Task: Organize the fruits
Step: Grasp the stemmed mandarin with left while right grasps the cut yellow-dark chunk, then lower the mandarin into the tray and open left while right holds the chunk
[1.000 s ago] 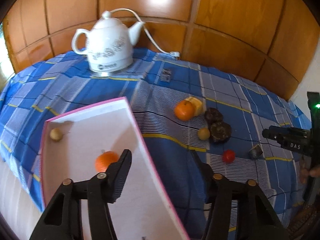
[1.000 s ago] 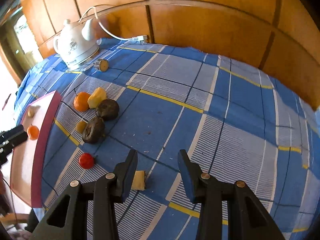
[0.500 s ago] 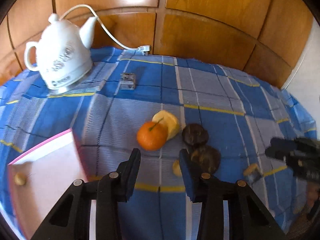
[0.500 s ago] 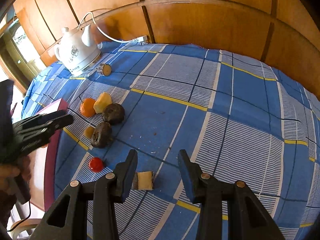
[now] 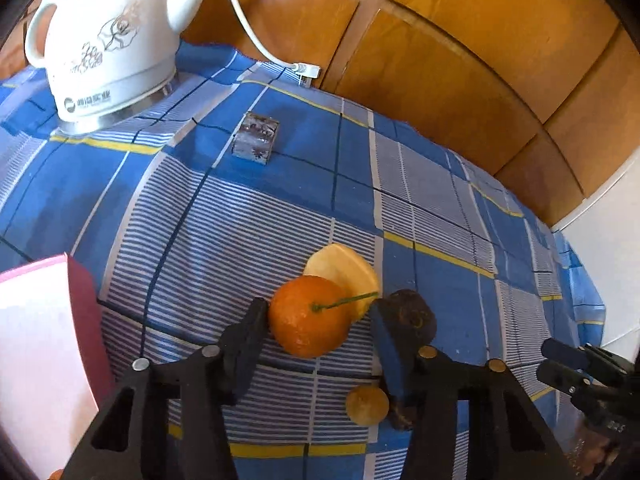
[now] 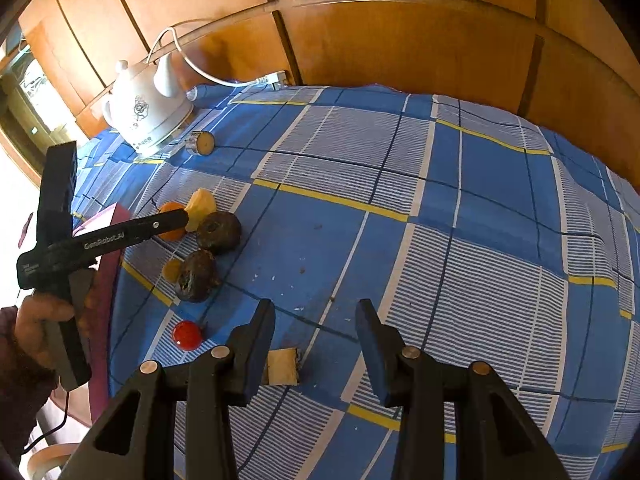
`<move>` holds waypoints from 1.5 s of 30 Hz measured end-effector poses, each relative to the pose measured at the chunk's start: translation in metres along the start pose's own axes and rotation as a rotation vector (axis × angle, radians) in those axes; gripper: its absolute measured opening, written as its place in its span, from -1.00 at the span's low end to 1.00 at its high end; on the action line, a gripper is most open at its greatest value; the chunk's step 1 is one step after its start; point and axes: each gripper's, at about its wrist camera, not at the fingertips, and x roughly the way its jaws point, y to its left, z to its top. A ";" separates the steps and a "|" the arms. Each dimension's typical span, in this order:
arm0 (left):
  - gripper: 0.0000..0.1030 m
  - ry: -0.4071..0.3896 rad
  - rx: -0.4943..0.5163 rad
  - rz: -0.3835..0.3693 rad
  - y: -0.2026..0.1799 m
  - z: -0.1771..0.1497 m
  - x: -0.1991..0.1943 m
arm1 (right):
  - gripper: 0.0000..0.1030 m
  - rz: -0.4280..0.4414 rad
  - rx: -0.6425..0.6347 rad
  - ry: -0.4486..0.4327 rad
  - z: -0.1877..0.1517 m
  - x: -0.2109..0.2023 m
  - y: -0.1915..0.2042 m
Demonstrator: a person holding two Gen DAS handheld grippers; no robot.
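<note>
Counted on the checked cloth: one orange, one yellow wedge touching it at 1 o'clock, two dark wrinkled fruits, one small yellow fruit, one red fruit, one pale cut piece. Also one white kettle at 11 o'clock of the orange, one small block just beside the kettle at its 4 o'clock, and one pink-rimmed tray at 9 o'clock of the orange.

Left gripper: fingers apart, just been widening, orange between them, near the left finger and clear of the right one, not pinched. Right gripper: fingers apart, clamped on nothing, pale cut piece on the cloth at 7 o'clock beside the left finger.

Only in the left wrist view: orange's green stem, print on the kettle, second dark fruit mostly hidden behind the right finger. Only in the right wrist view: red fruit, pale cut piece, both dark fruits whole, and the person's hand gripping the left tool's handle at 9 o'clock.
</note>
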 end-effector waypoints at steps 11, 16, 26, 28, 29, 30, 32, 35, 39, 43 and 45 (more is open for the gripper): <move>-0.24 -0.052 0.101 0.011 -0.015 -0.032 -0.041 | -0.18 -0.003 0.064 -0.010 0.003 -0.001 -0.017; -0.24 -0.072 0.133 -0.006 -0.028 -0.059 -0.066 | -0.18 0.078 0.046 0.064 0.001 0.011 -0.010; -0.24 -0.115 0.104 -0.026 -0.026 -0.097 -0.110 | 0.10 0.063 -0.138 0.161 -0.015 0.033 0.025; -0.24 -0.127 0.078 -0.026 -0.018 -0.103 -0.120 | 0.10 0.054 -0.148 0.175 -0.017 0.036 0.025; -0.24 -0.133 0.065 -0.022 -0.014 -0.104 -0.124 | 0.10 0.041 -0.153 0.181 -0.018 0.038 0.025; -0.24 -0.141 0.048 -0.012 -0.007 -0.106 -0.130 | 0.10 0.033 -0.159 0.185 -0.019 0.039 0.025; -0.24 -0.155 0.017 0.018 0.006 -0.110 -0.139 | -0.03 0.014 -0.183 0.203 -0.022 0.044 0.026; -0.24 -0.186 -0.031 0.084 0.032 -0.116 -0.158 | -0.34 -0.011 -0.217 0.192 -0.027 0.043 0.030; -0.24 -0.245 -0.125 0.166 0.076 -0.126 -0.192 | -0.35 -0.031 -0.255 0.185 -0.032 0.042 0.036; -0.24 -0.283 -0.211 0.261 0.117 -0.142 -0.220 | -0.35 -0.042 -0.269 0.179 -0.033 0.042 0.037; -0.24 -0.289 -0.246 0.296 0.132 -0.148 -0.226 | -0.35 -0.041 -0.268 0.178 -0.031 0.042 0.035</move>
